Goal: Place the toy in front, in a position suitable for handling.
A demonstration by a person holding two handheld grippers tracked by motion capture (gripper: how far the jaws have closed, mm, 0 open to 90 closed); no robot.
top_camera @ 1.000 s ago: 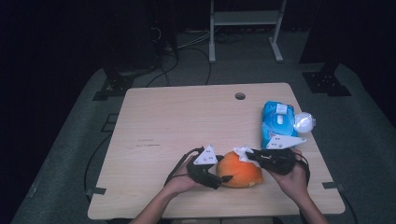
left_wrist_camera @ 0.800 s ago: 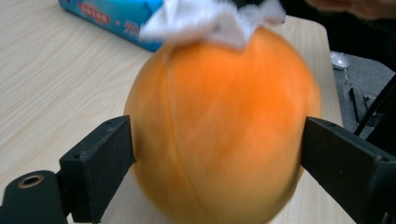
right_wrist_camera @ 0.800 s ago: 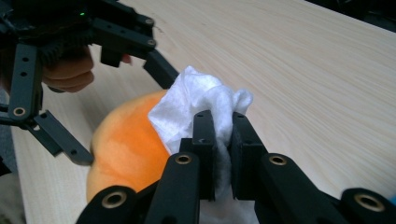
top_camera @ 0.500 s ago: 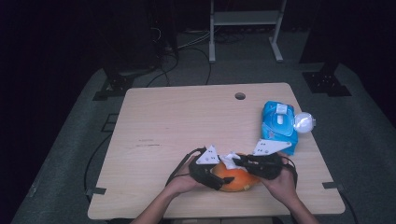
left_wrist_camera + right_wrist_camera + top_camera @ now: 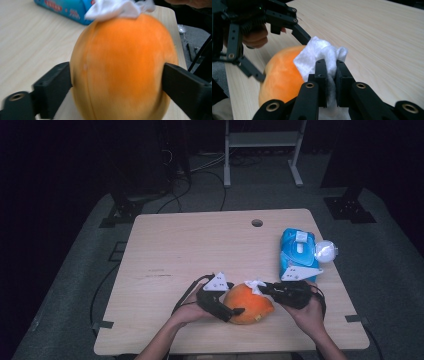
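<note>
A: What does the left tool [image 5: 231, 311] have?

B: The orange fruit [image 5: 248, 303], near the desk [image 5: 190, 245] front edge. Its jaws have just been opening and stand wide, one against each side of the fruit.

A: And right of the fruit?

B: The right tool [image 5: 263, 288], jaws nearly closed, pinches a white wipe [image 5: 322, 53] against the fruit's top. The blue wipes pack [image 5: 297, 251] lies beyond.

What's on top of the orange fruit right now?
A crumpled white wipe rests on the orange fruit, pinched by the right hand-held gripper. The skin under the wipe is covered.
</note>
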